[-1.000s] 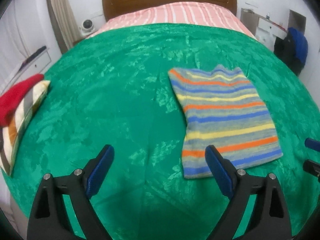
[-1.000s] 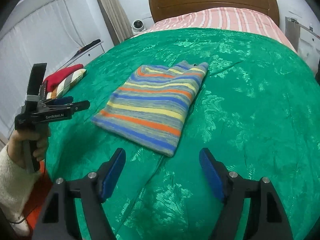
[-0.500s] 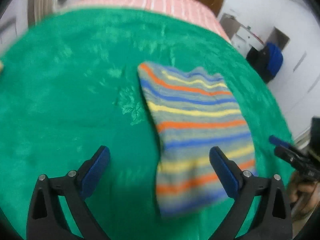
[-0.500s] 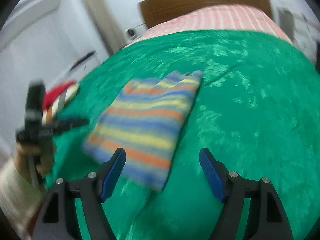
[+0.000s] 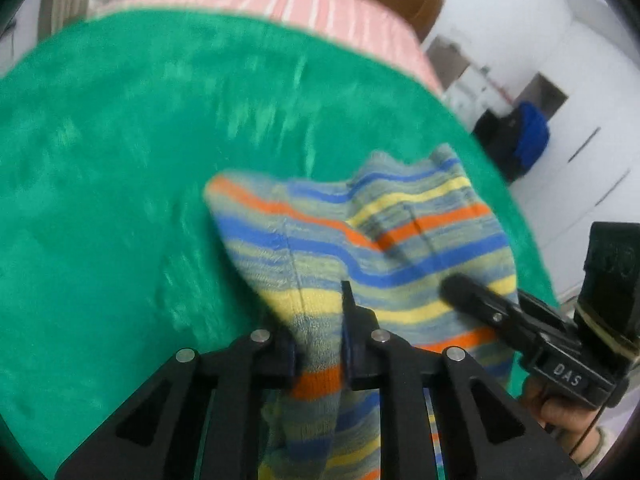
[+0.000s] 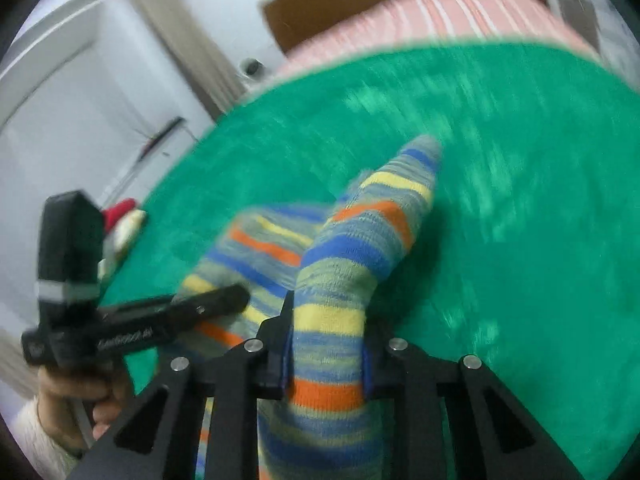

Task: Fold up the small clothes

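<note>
A knit garment [image 5: 360, 240] striped blue, orange, yellow and grey lies on the green bedspread [image 5: 120, 180], its near edge bunched and raised. My left gripper [image 5: 320, 356] is closing on the near left corner, and the cloth is pinched between its pads. In the right wrist view the garment [image 6: 344, 264] rises in a ridge toward my right gripper [image 6: 324, 360], whose jaws are closing with the near right corner squeezed between them. Each view shows the other gripper beside the cloth, held in a hand.
The green bedspread [image 6: 520, 220] stretches far and right. Pink striped bedding [image 5: 280, 4] and a wooden headboard [image 6: 360, 4] lie beyond. A red and striped clothes pile [image 6: 124, 220] sits at the left edge. A blue bag [image 5: 528, 136] stands past the bed's right side.
Both grippers moved in to the garment's near edge and went from wide open to closed on its two near corners. The cloth there now bunches and lifts.
</note>
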Motion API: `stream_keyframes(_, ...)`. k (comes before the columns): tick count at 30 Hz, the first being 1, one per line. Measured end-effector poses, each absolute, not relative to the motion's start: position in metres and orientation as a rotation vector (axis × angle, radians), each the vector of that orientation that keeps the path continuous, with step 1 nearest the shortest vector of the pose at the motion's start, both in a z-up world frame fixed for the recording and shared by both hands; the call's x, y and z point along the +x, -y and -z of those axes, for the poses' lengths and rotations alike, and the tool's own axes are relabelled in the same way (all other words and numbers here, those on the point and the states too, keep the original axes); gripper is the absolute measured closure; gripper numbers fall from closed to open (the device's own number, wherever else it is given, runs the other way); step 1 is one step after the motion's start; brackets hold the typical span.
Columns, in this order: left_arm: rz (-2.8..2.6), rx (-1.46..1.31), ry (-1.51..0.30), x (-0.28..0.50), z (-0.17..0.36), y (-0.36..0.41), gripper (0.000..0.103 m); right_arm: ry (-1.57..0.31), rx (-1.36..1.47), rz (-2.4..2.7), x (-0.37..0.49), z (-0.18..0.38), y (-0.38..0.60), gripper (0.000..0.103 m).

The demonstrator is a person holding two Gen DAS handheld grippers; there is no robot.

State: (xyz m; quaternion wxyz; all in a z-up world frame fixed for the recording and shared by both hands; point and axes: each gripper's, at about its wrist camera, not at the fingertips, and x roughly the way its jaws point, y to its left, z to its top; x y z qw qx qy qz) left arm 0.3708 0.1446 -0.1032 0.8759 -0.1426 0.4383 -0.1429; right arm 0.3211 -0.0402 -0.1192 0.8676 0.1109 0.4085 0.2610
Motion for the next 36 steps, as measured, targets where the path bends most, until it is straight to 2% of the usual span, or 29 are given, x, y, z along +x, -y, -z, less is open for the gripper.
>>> stream_keyframes(3, 0.300, -0.276, -0.847, 0.369, 0.071, -0.148, 0.085, -0.748, 0.225, -0.578, 0.311, 0.080, 0.041, 0.078)
stream_keyframes(4, 0.265, -0.245, -0.824, 0.374, 0.065, -0.147, 0.072, -0.729, 0.237, -0.576, 0.313, 0.073, 0.042, 0.078)
stream_keyframes(5, 0.228, -0.217, -0.821, 0.380, 0.065, -0.146, 0.040, -0.715, 0.252, -0.572, 0.318, 0.069, 0.044, 0.077)
stream_keyframes(6, 0.175, -0.177, -0.836, 0.387, 0.070, -0.144, 0.022, -0.717, 0.265, -0.562, 0.326, 0.071, 0.048, 0.075)
stream_keyframes(7, 0.090, -0.129, -0.849, 0.388, 0.080, -0.144, 0.011, -0.735, 0.273, -0.546, 0.333, 0.077, 0.049, 0.063)
stream_keyframes(8, 0.047, -0.104, -0.847, 0.385, 0.085, -0.146, 0.013, -0.777, 0.267, -0.504, 0.342, 0.086, 0.053, 0.034)
stream_keyframes(9, 0.019, -0.081, -0.842, 0.375, 0.091, -0.148, 0.013, -0.825, 0.242, -0.431, 0.345, 0.098, 0.060, 0.019)
stream_keyframes(10, 0.001, -0.053, -0.826, 0.360, 0.095, -0.148, 0.013, -0.843, 0.217, -0.382, 0.341, 0.104, 0.068, 0.010)
stream_keyframes(13, -0.071, 0.086, -0.731, 0.304, 0.093, -0.142, 0.010, -0.824, 0.124, -0.337, 0.305, 0.102, 0.085, 0.009)
stream_keyframes(14, -0.106, 0.138, -0.684, 0.281, 0.088, -0.136, 0.003, -0.802, 0.060, -0.324, 0.283, 0.098, 0.090, 0.009)
stream_keyframes(15, -0.135, 0.165, -0.645, 0.262, 0.082, -0.132, 0.000, -0.779, 0.011, -0.312, 0.265, 0.092, 0.092, 0.009)
stream_keyframes(18, -0.210, 0.145, -0.565, 0.203, 0.056, -0.119, 0.000, -0.666, -0.088, -0.293, 0.199, 0.069, 0.101, 0.007)
stream_keyframes(19, -0.227, 0.129, -0.574, 0.197, 0.052, -0.118, 0.000, -0.631, -0.094, -0.276, 0.179, 0.060, 0.104, 0.001)
stream_keyframes(20, -0.249, 0.098, -0.591, 0.188, 0.047, -0.116, 0.000, -0.606, -0.087, -0.247, 0.159, 0.053, 0.108, 0.000)
stream_keyframes(28, -0.161, -0.030, -0.746, 0.134, 0.033, -0.098, 0.000, -0.667, -0.027, -0.305, 0.081, 0.042, 0.121, 0.000)
stream_keyframes(36, -0.149, -0.016, -0.761, 0.093, 0.027, -0.073, 0.000, -0.740, -0.025, -0.318, 0.041, 0.033, 0.113, 0.000)
